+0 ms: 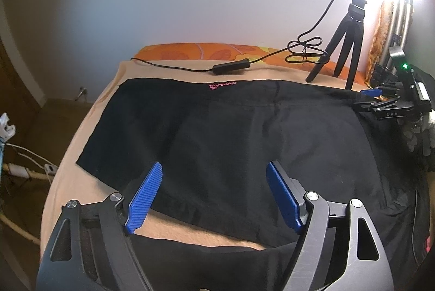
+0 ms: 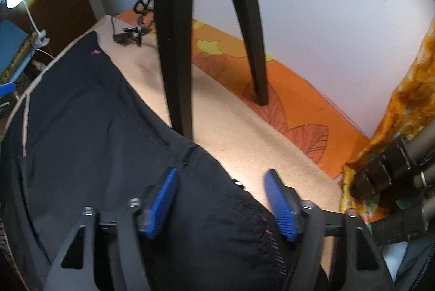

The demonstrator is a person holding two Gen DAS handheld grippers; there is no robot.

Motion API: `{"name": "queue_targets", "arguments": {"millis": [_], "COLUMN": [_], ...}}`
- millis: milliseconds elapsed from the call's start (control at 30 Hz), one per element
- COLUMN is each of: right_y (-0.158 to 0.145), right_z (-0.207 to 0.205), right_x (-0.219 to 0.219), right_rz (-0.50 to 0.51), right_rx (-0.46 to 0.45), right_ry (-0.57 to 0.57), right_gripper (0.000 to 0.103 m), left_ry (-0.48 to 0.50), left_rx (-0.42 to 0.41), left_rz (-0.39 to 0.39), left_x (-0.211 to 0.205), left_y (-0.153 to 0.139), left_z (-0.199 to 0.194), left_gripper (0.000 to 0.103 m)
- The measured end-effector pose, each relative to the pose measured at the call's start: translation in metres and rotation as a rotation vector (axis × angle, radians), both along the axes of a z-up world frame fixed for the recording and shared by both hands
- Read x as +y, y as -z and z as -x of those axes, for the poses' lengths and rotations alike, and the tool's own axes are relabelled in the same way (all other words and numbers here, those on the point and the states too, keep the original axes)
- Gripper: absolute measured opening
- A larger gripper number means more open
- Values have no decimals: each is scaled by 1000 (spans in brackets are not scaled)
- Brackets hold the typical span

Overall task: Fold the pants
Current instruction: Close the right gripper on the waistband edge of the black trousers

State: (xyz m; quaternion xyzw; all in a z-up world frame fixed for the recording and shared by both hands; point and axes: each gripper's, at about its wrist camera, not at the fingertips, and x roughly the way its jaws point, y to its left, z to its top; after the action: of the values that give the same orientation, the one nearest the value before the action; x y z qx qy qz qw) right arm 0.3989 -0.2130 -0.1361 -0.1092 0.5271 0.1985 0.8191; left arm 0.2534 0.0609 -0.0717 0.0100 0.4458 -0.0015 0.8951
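— Beige blanket (image 1: pixel 81 144) covers the bed; where are the black pants (image 1: pixel 231 133)?
— Spread flat across it, in front of the tripod (image 1: pixel 345 40).
— Tools?
— Left tool (image 1: pixel 214 195) gapes over the pants' near edge. Right tool (image 2: pixel 220 202) straddles their hem, pads unclamped.

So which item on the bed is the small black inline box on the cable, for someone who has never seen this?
Start at the black pants spread over the beige blanket. Just beyond their far edge, near the pink logo, lies a thin black cable. The box is the flat oblong block on it, unlike the upright tripod to its right.
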Motion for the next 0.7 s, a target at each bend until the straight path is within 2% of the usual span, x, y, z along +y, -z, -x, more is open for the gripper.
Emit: {"name": "queue_targets", "arguments": {"millis": [100,233,267,433,700], "right_y": [-1,-3,-8,-31,-83], "right_z": [5,17,24,50,117], "right_x": [3,2,1,11,35], "right_rz": [4,0,-2,3,10], "right_rx": [-9,-21,-28,-67,-195], "right_ry": [-1,14,14,7,-53], "right_gripper": [45,13,9,7,7], "left_ry": [-13,-34,-40,-75,-129], "left_rx": [5,7,7,14,24], "left_rz": [8,20,24,87,184], "left_x": [4,12,14,27,51], "left_y": [2,1,0,-4,-13], "left_z": [-3,-6,-7,-13,-27], "left_gripper": [79,79,79,79,79]}}
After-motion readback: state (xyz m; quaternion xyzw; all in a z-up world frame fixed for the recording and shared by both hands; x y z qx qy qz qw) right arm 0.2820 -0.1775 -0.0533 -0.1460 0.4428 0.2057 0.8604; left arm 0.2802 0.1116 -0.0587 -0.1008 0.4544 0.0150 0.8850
